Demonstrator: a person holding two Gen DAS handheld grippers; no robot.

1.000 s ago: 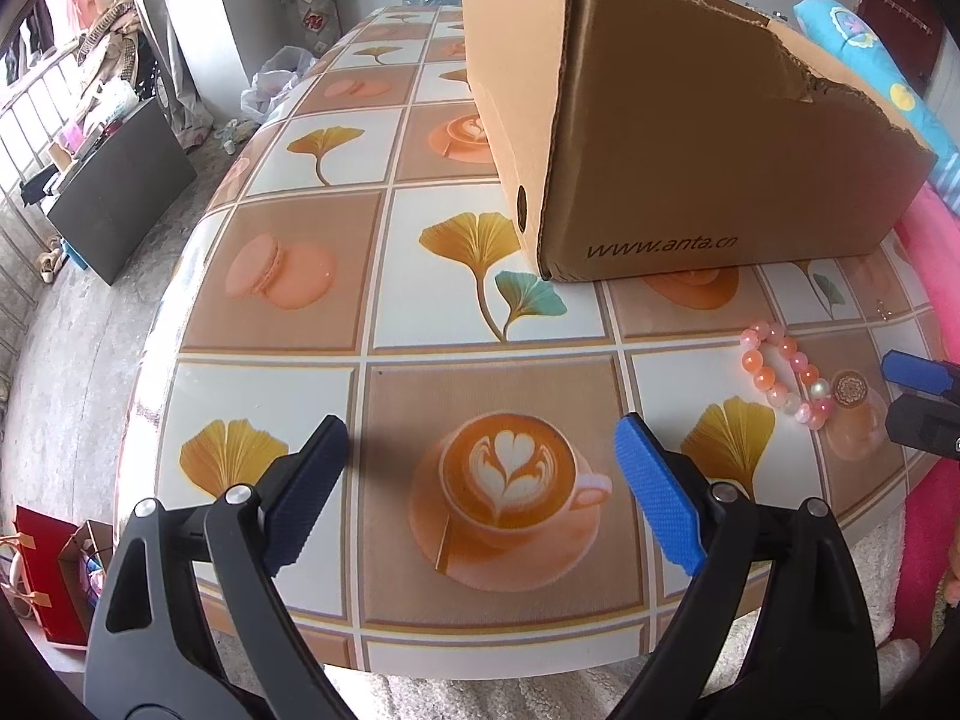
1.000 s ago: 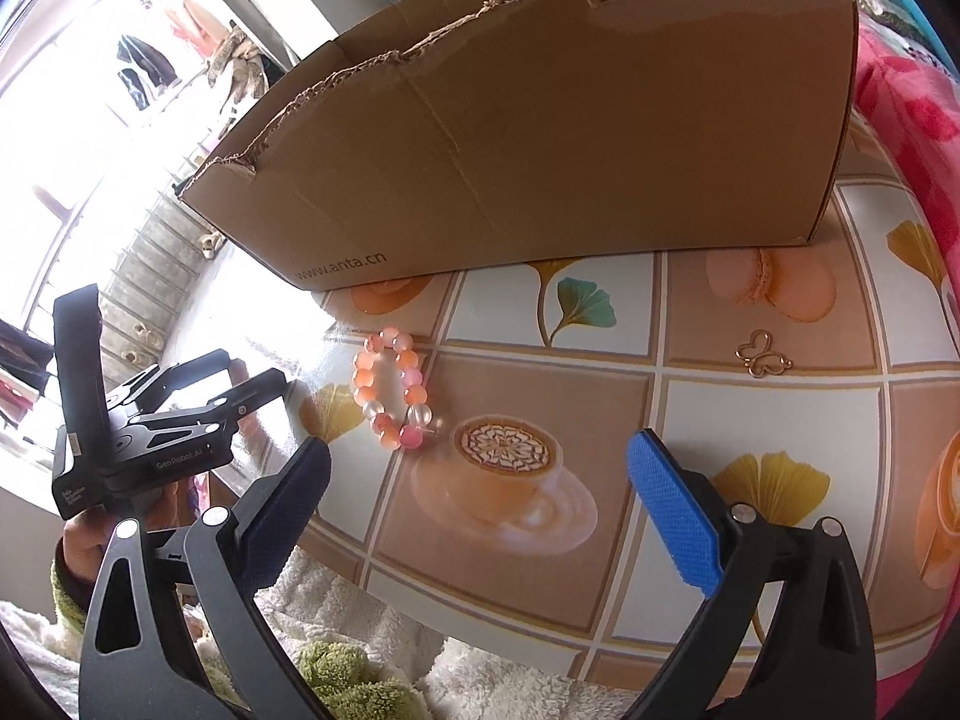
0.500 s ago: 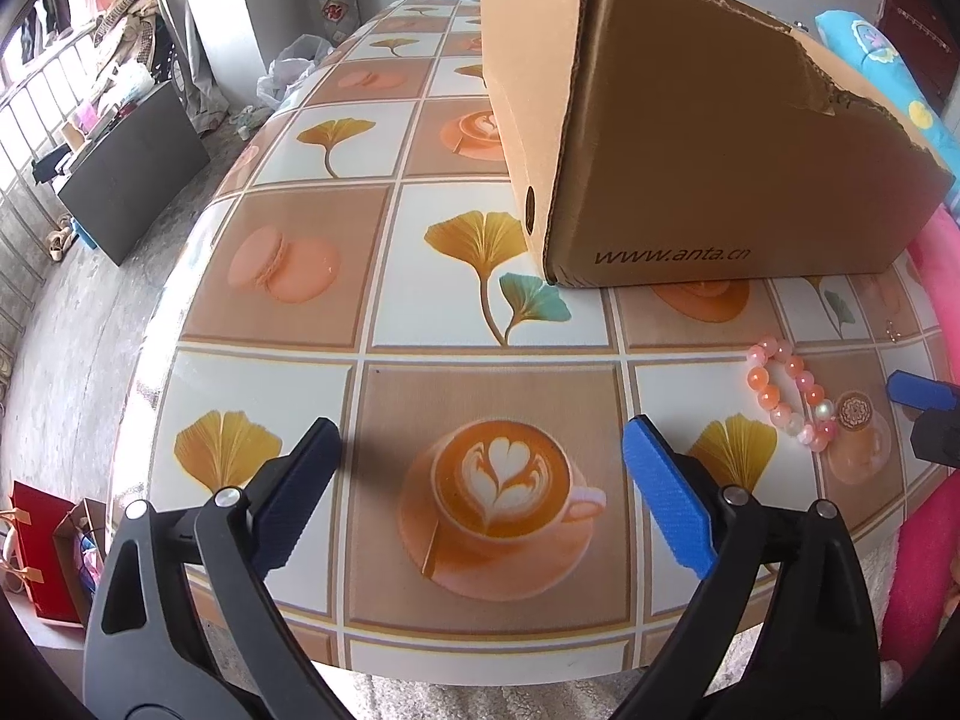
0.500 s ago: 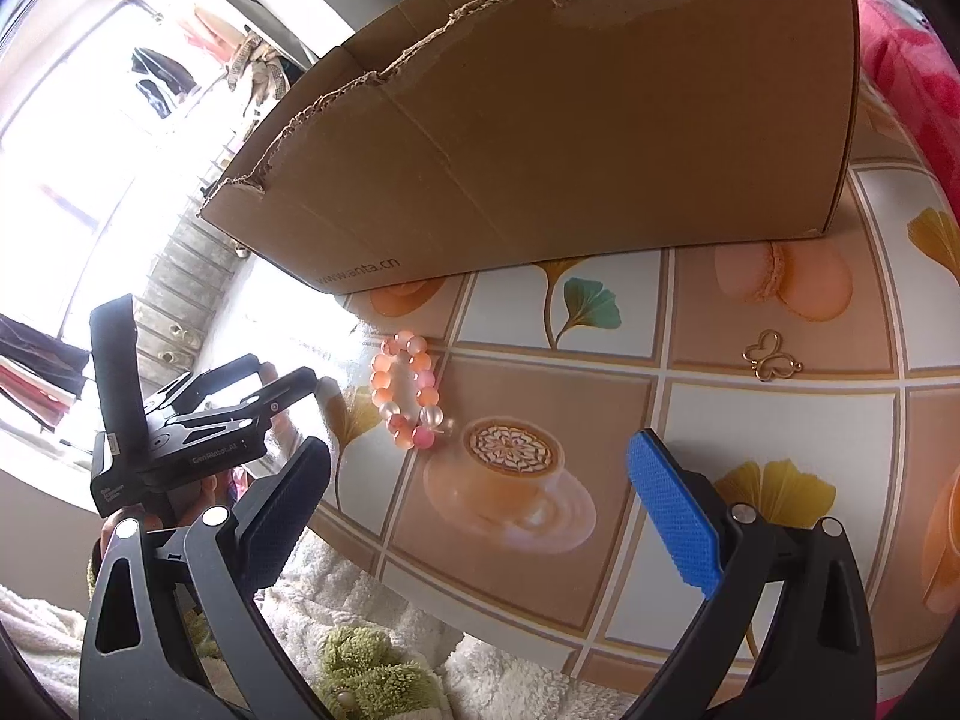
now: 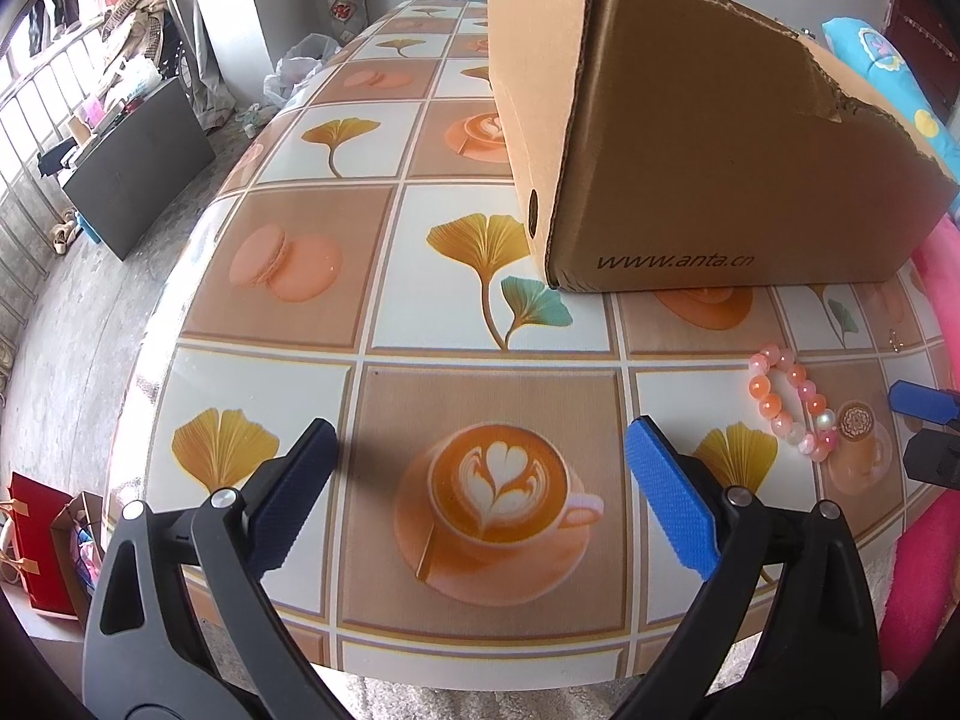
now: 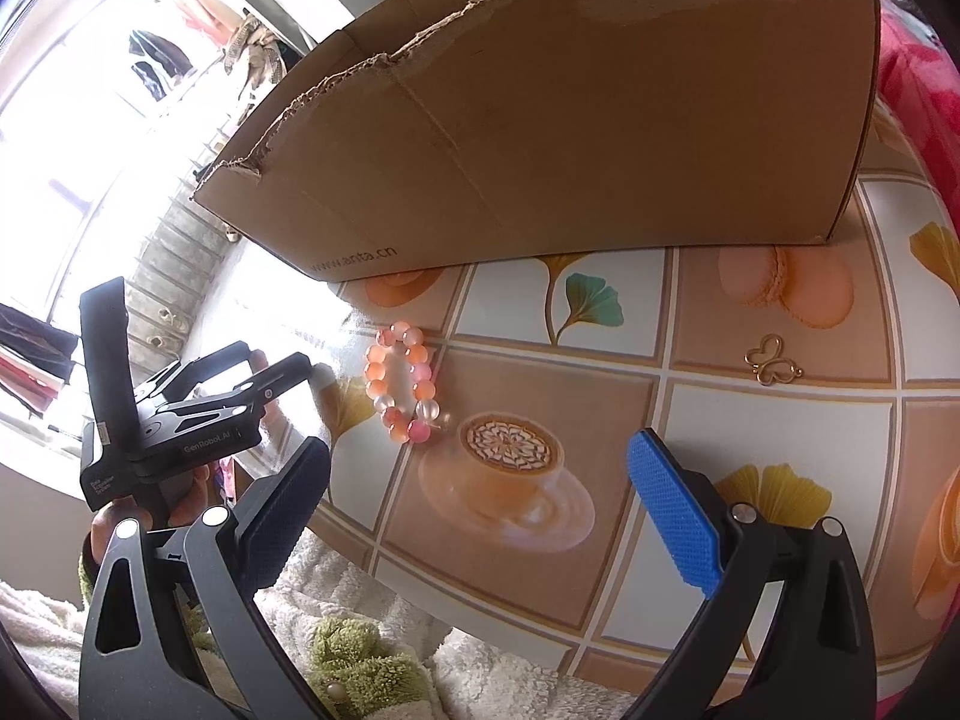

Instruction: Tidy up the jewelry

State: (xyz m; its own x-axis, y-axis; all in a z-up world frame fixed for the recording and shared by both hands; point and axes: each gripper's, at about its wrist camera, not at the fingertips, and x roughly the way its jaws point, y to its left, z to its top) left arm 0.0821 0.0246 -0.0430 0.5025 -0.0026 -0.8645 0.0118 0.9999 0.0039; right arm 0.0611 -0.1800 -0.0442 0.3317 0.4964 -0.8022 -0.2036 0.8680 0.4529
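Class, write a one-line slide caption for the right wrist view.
Open right tongs hover over bead bracelet and gold butterfly charm lying before a torn cardboard box.

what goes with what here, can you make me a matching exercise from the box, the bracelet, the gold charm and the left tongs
Things:
1. box
2. bracelet
3. gold charm
4. left tongs

Descriptions:
A. butterfly shape, lying alone on a brown tile
B. open, nothing between the pads
C. torn top edge, printed web address
D. ring of pink and orange beads beside a printed coffee cup

Pairs: 1-C, 2-D, 3-A, 4-B
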